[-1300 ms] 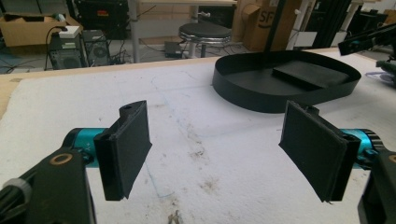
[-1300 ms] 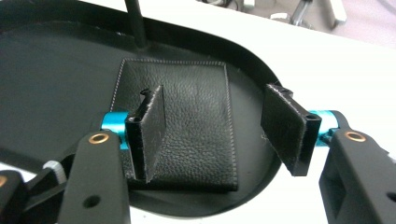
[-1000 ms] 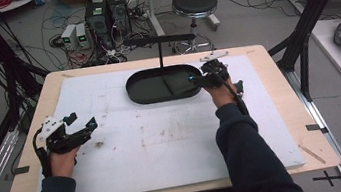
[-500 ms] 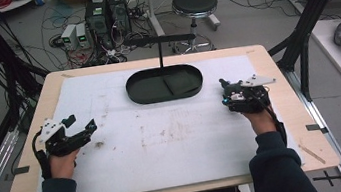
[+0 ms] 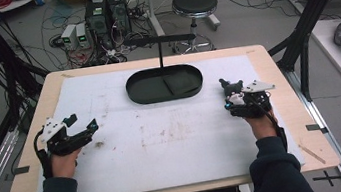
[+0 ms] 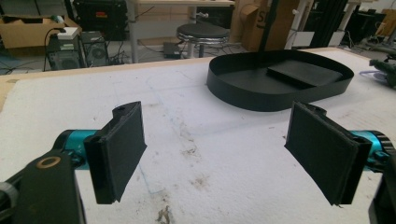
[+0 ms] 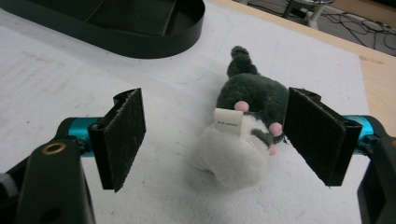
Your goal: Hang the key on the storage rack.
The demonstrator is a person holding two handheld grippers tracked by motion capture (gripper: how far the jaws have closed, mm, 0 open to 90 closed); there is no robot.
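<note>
A grey and white plush toy is lying on the white mat between the released jaws of the right gripper, near the black tray. The left gripper is resting spread wide, grasping nothing.

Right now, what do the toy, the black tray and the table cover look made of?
Toy: soft plush, fuzzy grey and white pile, sewn-in fabric tag.
Black tray: thin rigid wall with a dull sheen, probably plastic or coated metal; can't tell which.
Table cover: matte white sheet with a grainy, stained surface, likely foam board.
</note>
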